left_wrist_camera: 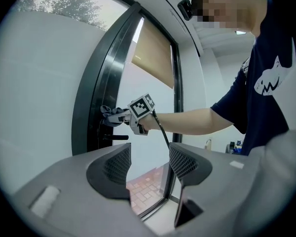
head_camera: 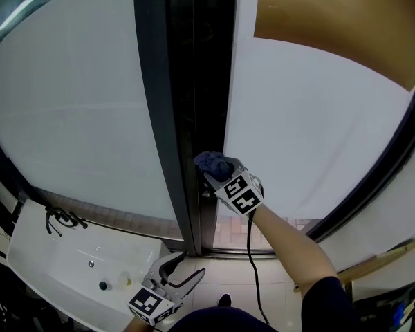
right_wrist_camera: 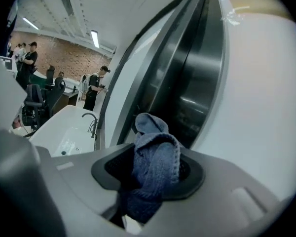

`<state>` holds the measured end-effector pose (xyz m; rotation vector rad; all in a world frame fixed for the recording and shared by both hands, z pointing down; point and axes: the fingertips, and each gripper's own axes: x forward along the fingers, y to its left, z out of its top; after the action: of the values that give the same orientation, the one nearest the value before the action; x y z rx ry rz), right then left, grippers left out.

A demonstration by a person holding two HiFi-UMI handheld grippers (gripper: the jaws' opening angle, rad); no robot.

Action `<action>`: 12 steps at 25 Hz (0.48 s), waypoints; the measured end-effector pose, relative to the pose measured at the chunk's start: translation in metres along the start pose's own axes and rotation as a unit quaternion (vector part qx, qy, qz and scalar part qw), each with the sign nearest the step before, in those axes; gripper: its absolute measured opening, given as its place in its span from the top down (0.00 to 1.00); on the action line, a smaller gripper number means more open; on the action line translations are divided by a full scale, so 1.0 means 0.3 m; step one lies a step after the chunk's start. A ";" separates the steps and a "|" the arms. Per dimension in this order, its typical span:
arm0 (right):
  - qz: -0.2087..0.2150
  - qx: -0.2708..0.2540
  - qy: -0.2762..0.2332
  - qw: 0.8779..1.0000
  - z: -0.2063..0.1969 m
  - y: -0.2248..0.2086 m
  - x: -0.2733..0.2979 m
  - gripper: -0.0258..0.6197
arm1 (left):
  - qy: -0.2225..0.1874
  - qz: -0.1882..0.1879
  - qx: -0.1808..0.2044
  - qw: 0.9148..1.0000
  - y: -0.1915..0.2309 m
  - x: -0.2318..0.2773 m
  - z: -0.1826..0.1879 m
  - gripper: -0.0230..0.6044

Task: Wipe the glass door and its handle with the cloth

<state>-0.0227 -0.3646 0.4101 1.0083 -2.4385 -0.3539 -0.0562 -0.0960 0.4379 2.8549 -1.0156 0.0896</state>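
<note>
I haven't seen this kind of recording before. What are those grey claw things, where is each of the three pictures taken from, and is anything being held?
There is no robot: a person holds a two-jaw gripper in each hand. The head view comes from a camera on the person's head, looking down; the other two come from cameras riding on each gripper, looking along its jaws. The right gripper is shut on a blue cloth, held up at the dark door frame between areas of pale glass. The left gripper hangs low with its jaws apart and nothing between them. Its view shows the dark door handle just below the cloth. A white sink sits at lower left of the head view. The patterned cubes are parts of the grippers.
</note>
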 end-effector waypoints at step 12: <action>0.084 -0.033 0.078 0.993 -0.110 0.163 0.037 0.70 | 0.002 0.005 -0.009 1.000 0.024 0.005 -0.026 0.58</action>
<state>-0.0414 -0.3404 0.4617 0.7660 -2.3338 -0.2840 -0.0598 -0.1014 0.4465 2.8339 -1.0237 0.0866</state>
